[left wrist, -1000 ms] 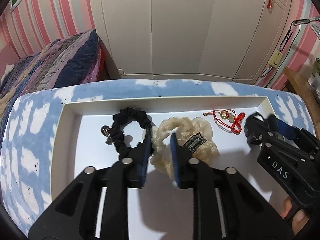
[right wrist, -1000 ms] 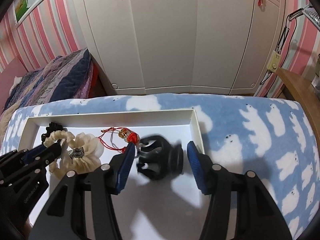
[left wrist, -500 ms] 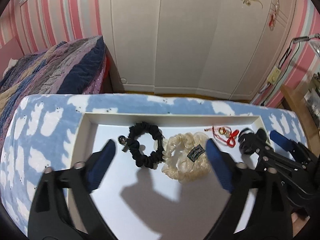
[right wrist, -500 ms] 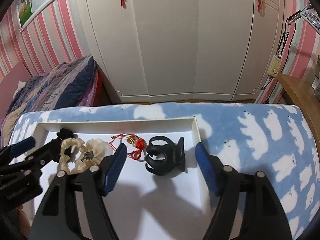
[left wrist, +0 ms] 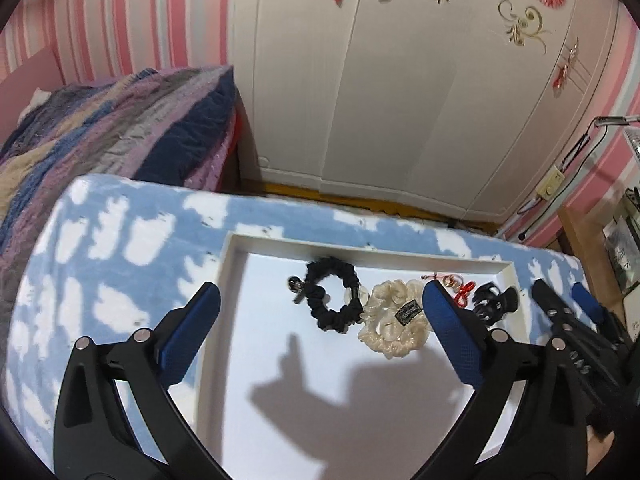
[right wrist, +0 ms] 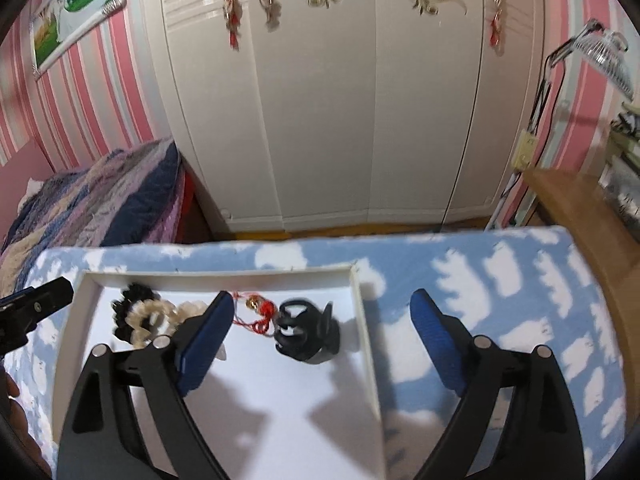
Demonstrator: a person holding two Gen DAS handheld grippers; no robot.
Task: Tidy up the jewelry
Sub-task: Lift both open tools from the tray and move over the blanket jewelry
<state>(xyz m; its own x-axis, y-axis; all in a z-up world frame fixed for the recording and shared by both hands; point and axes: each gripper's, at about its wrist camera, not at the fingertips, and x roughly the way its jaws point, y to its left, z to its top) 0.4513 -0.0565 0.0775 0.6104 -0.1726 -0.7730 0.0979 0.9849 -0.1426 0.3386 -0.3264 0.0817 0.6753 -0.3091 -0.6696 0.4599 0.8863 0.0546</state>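
- Grippers: the left gripper [left wrist: 320, 320] and the right gripper [right wrist: 322, 320] both gape wide, holding nothing, raised above the shallow white rectangular tray [left wrist: 400, 251].
- Along the tray's far edge, left to right: black fabric scrunchie [left wrist: 331, 300], cream ruffled scrunchie [left wrist: 394, 326], red cord charm bracelet [right wrist: 258, 314], black plastic claw clip [right wrist: 306, 334] near the far right corner.
- Judgement: everything looks placed; lift straight up, without snagging the cord.

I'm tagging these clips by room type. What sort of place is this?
Most likely a bedroom: a bed with a striped quilt sits beside a white wardrobe with ornate doors, and the walls are pink-striped wallpaper. The white tray rests on a cloud-print surface.
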